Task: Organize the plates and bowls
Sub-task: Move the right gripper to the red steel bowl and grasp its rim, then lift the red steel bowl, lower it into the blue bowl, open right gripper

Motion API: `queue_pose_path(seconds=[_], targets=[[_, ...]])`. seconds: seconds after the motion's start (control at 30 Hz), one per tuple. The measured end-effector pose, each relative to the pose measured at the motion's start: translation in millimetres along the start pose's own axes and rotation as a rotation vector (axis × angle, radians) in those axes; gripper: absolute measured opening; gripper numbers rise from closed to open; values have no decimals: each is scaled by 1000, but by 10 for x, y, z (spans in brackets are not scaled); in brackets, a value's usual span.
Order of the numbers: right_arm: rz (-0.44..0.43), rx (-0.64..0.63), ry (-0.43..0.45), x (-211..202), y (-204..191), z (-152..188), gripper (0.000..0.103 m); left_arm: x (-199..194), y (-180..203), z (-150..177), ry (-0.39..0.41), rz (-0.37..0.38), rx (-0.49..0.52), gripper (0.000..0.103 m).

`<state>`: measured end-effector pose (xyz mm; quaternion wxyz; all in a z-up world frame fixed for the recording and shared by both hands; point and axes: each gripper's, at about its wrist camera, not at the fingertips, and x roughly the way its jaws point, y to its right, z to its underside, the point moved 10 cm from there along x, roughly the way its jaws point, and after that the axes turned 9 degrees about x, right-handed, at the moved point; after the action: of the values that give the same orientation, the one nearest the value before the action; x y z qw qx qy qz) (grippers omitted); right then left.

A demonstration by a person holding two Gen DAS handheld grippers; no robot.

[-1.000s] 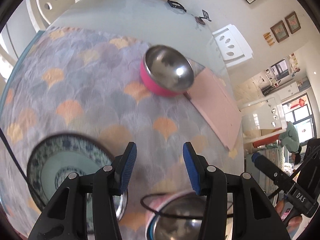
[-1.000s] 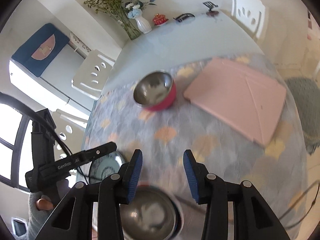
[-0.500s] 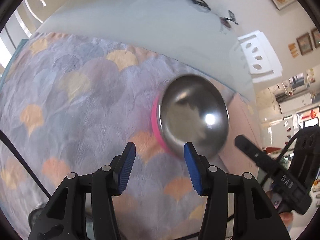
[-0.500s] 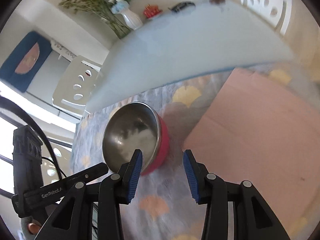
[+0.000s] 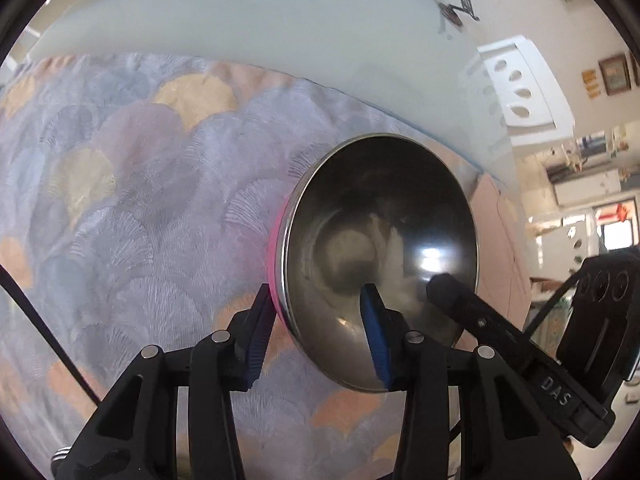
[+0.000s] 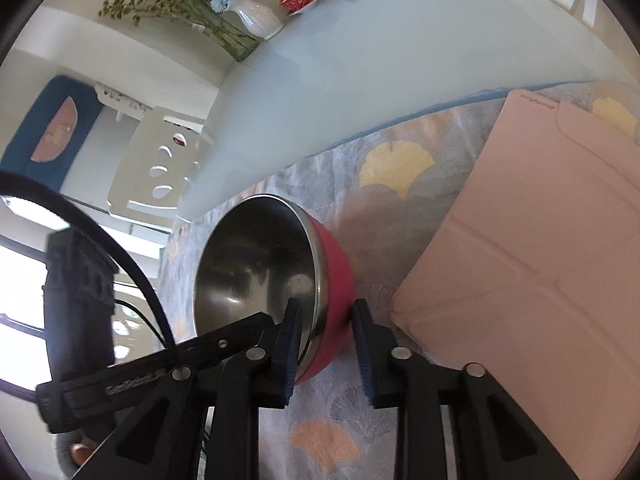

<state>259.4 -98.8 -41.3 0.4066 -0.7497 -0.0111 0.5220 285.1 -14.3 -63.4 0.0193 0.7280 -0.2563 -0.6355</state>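
The left tongs (image 5: 315,300) are seen nearest, closed down on the near rim of the bowl (image 5: 380,232). One pad is set against the pink outer wall and the other inside on the steel, so the bowl is held at that edge.

The right tongs (image 6: 326,308) are placed astride the opposite side of the same rim. One pad is inside and one is outside the pink wall. Their jaws are closing with the wall between them, and a firm press from both pads is not yet shown.

The bowl thus lies straight ahead of both tongs and just below them, each reaching it from its own side. As the bowl is round, no long axis has to be matched. The lift is judged to turn on both holds being kept on opposite sides of the rim, so that the bowl is raised without tipping.

Beneath the bowl a scallop-patterned cloth (image 5: 140,200) is spread. Just beside the bowl, a flat pink board (image 6: 540,240) is laid on the cloth. Beyond the cloth's edge, the pale glassy surface (image 5: 280,32) is left bare.
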Motion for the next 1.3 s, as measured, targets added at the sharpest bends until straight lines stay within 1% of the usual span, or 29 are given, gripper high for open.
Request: queue_pose_path(seconds=[0.07, 0.17, 0.27, 0.37, 0.47, 0.57, 0.67, 0.77, 0.9, 1.13, 1.3], targets=[[22, -13, 7, -65, -20, 38, 21, -87, 53, 27, 14, 1, 13, 39], [14, -18, 19, -227, -92, 105, 21, -276, 106, 105, 39, 25, 1, 39], [6, -17, 22, -413, -199, 243, 21, -494, 160, 213, 68, 27, 12, 39], [-7, -18, 15, -596, -290, 429, 21, -710, 205, 316, 99, 18, 34, 40], [-13, -26, 9, -768, -381, 646, 21, -934, 274, 455, 132, 34, 44, 46], [-7, -39, 4, -921, -428, 909, 21, -1160, 318, 629, 173, 13, 76, 46], [1, -46, 11, -1049, -458, 1154, 21, -1266, 396, 739, 189, 17, 95, 46], [-5, -34, 11, -1159, -464, 1370, 21, -1304, 481, 833, 202, 30, 101, 46], [-3, -31, 22, -1311, -463, 1643, 21, -1369, 535, 1100, 207, 49, 112, 47], [-2, 9, 22, -1518, -401, 2072, 21, -1416, 594, 1560, 191, 75, 127, 47], [4, 57, 6, -1592, -275, 2434, 21, -1367, 622, 1902, 173, 77, 108, 47]])
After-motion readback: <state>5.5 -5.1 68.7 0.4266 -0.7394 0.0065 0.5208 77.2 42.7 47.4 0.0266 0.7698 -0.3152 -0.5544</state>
